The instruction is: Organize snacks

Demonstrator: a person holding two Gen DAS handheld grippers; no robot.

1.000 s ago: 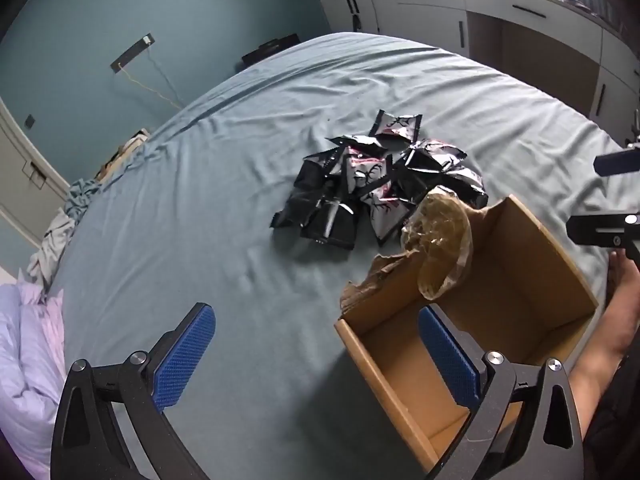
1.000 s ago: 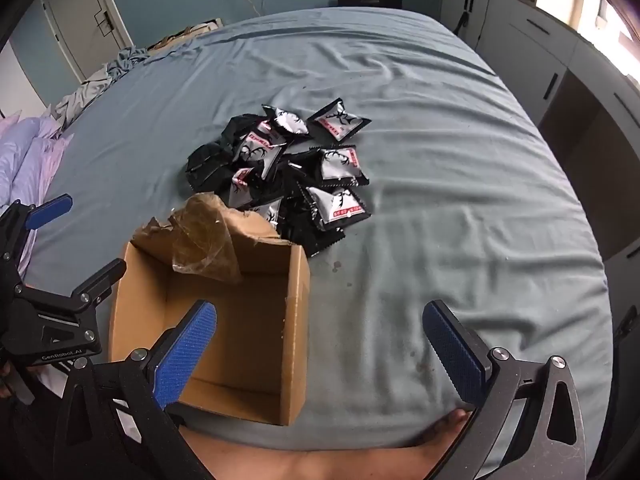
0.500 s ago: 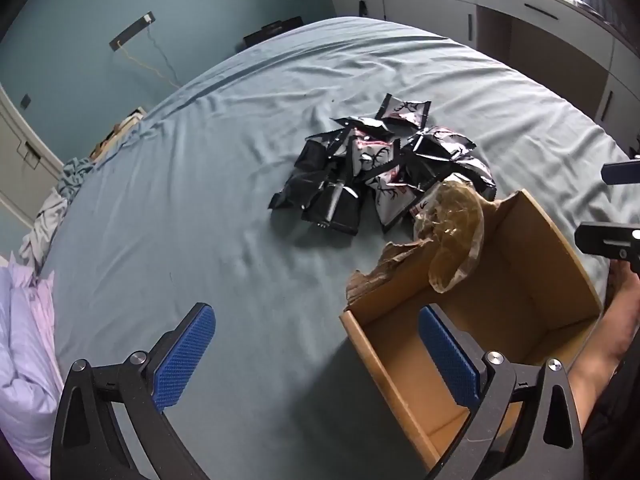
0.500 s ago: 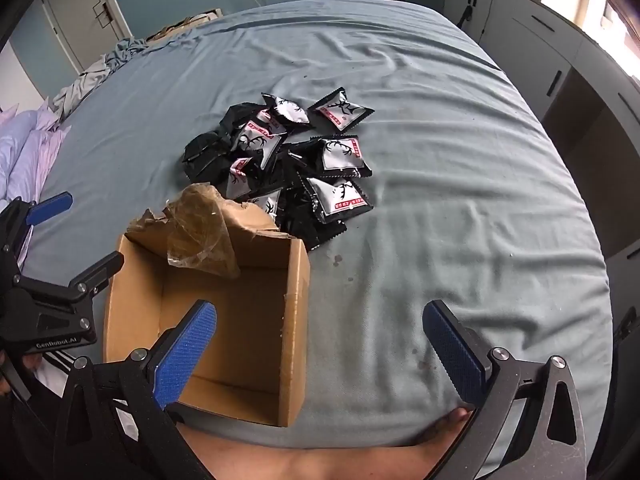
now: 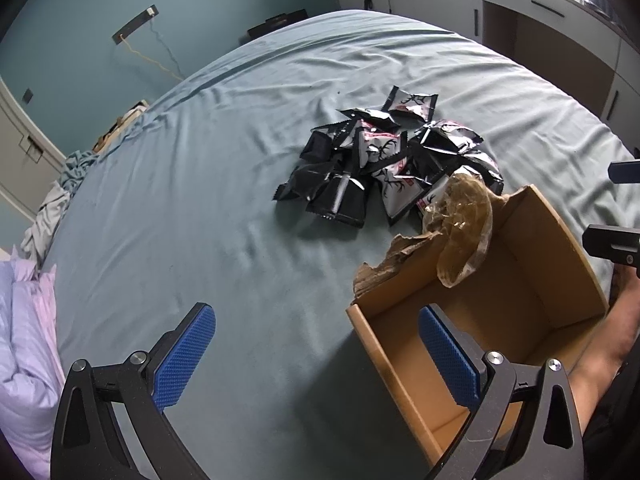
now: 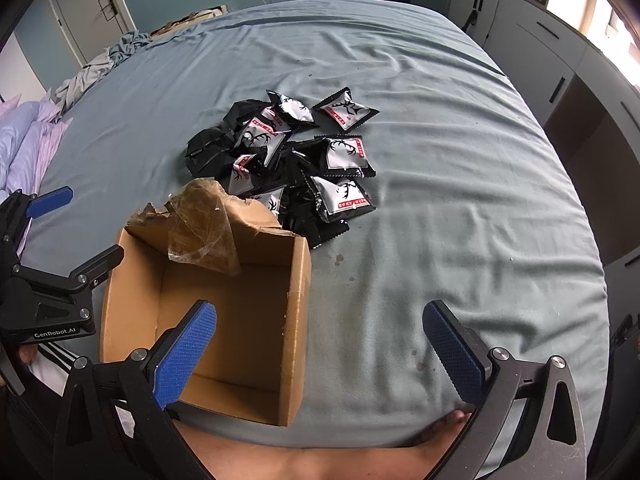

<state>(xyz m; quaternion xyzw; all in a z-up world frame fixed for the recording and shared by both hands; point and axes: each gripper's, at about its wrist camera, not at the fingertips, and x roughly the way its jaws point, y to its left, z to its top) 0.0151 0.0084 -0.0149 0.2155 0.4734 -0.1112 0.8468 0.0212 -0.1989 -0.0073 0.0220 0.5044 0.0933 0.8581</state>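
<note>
Both grippers, left gripper and right gripper, are hovering with jaws wide and holding nothing over the bed, snack packets piling at 12 o'clock just beyond the open cardboard box, likely staged for easy loading.

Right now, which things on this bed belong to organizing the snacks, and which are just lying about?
Part of the job:
pile of snack packets
empty cardboard box
left gripper, open
right gripper, open

Just lying about:
crumpled clothes
lilac bedding
</note>
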